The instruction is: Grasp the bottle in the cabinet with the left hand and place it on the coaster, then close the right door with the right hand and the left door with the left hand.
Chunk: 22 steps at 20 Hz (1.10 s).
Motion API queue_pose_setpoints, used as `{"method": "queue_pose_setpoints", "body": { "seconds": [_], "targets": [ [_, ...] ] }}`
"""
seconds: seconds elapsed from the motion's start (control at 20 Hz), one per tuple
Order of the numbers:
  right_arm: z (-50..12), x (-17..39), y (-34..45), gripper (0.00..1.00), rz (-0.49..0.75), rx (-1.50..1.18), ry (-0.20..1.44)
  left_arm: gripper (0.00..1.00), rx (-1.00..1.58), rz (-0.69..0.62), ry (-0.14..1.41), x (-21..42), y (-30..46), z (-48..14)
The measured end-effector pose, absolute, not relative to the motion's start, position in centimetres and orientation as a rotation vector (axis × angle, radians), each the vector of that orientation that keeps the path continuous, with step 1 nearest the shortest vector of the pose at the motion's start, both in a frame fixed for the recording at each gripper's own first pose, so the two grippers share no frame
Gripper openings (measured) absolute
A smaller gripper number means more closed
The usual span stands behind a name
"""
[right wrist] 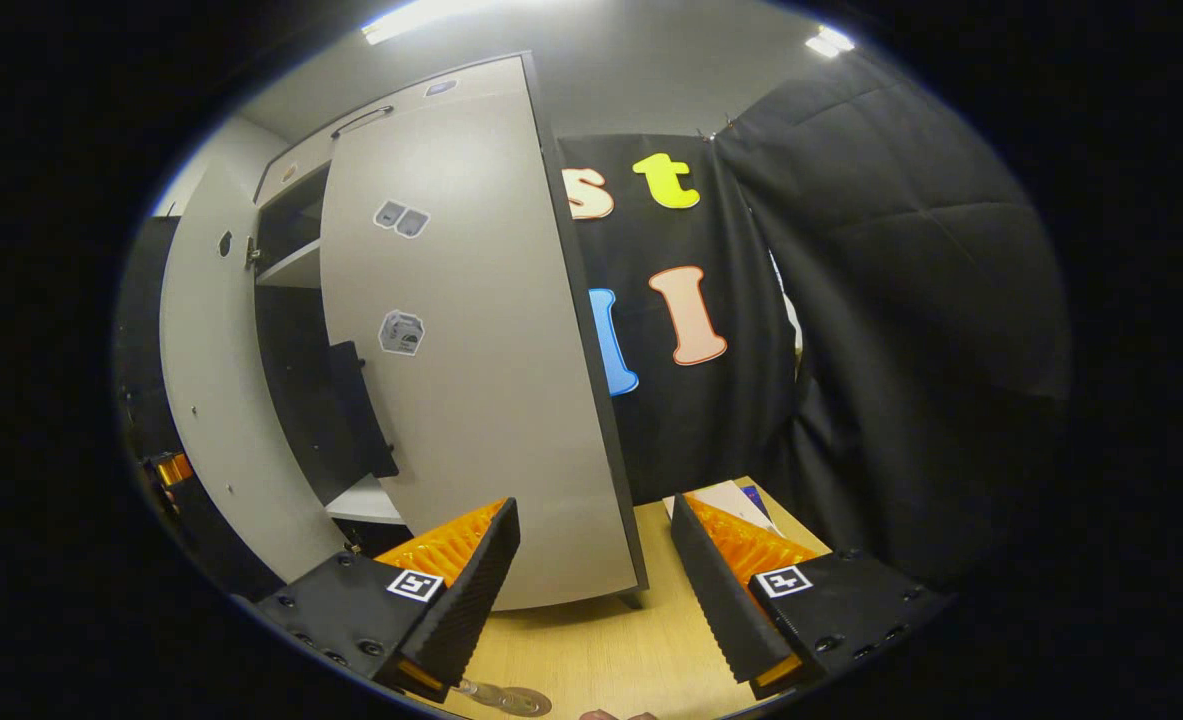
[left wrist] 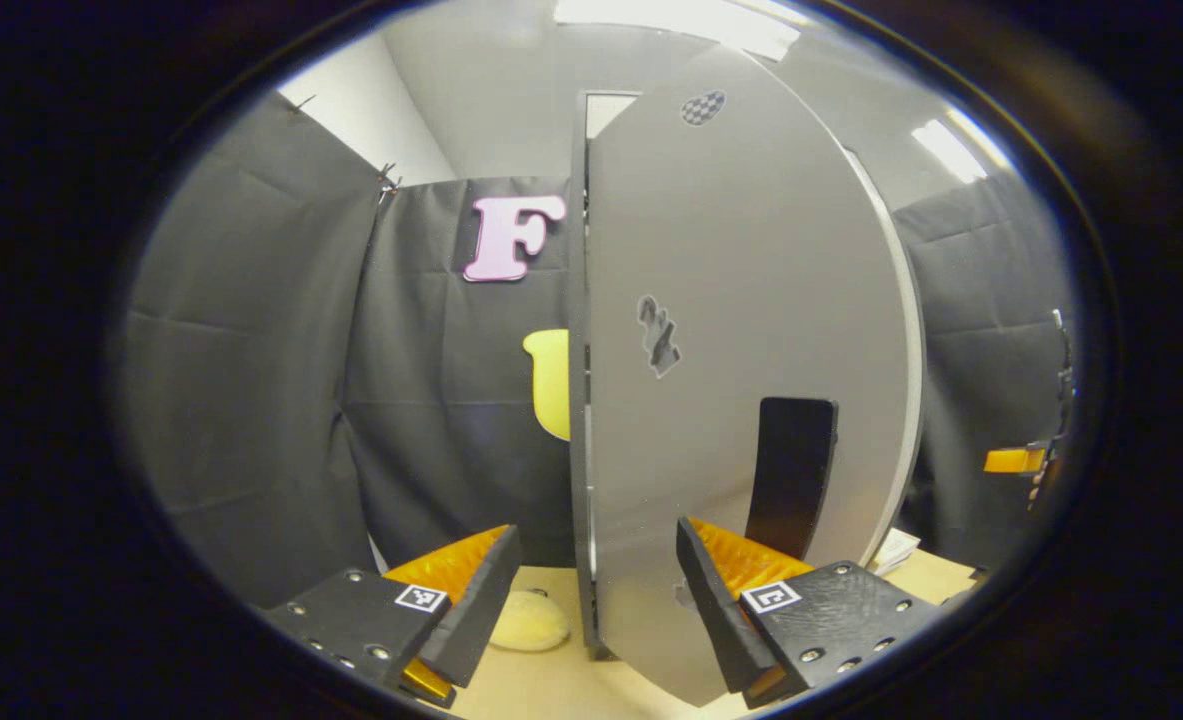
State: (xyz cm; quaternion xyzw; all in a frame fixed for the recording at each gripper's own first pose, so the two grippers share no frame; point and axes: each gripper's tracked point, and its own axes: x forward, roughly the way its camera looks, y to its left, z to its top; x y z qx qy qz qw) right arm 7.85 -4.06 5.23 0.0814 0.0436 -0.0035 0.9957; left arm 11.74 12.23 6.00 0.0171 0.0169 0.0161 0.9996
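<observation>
Both tongs, left (left wrist: 598,590) and right (right wrist: 596,575), gape wide (seemingly empty).

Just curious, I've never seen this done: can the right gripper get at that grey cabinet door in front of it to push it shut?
Probably yes. The right gripper is open and the grey cabinet door stands ajar just ahead, nothing between them.

Black cloth walls (right wrist: 901,300) enclose a pale wooden table (right wrist: 611,640) beneath bright ceiling strip lights (left wrist: 691,15).
</observation>
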Motion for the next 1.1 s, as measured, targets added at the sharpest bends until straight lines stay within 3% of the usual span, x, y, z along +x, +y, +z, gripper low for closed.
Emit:
{"method": "queue_pose_setpoints", "body": {
  "seconds": [0.3, 0.65, 1.1],
  "targets": [
    [6.1, 9.2, -4.7, 0.98, 0.050, 0.127, 0.080, 0.94, -0.016, 0.020, 0.044, 12.5, 6.9, 5.0],
    [5.5, 9.0, -5.0, 0.98, 0.087, 0.069, 0.070, 0.94, 0.046, 0.034, 0.064, 8.5, 4.8, 4.0],
    [5.0, 7.7, -4.4, 0.98, 0.161, -0.014, 0.042, 0.94, -0.133, 0.137, 0.031, -0.1, 4.9, 2.9]
  ]
}}
